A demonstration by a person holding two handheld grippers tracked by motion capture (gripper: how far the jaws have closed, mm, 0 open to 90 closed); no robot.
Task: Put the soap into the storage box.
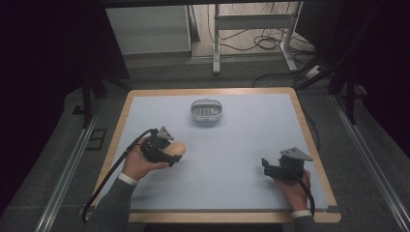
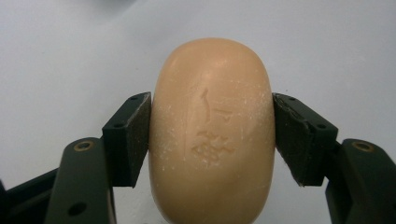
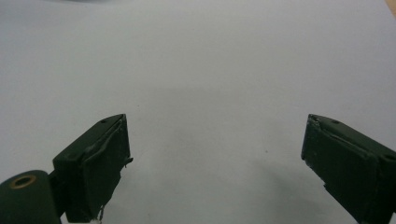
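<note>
Pickup looks done: left gripper point(image 2: 212, 135) has its jaws clamped on both sides of the tan oval soap bar point(image 2: 212, 130), held at the near-left of the pale blue bench point(image 1: 241, 145), well short of the clear oval plastic soap dish point(image 1: 207, 110) at the far middle. Carrying it to the dish and releasing is left, I'd judge (dish looks empty). Right gripper point(image 3: 215, 158) is wide open, empty, well right of the soap.

One bar of tan soap point(image 2: 212, 135) is showing, along with one clear oval soap dish point(image 1: 207, 110) with a slotted insert. Two handheld grippers are lying over one pale blue table point(image 1: 241, 145): the left gripper point(image 1: 169, 153) and the right gripper point(image 1: 269, 166).
</note>
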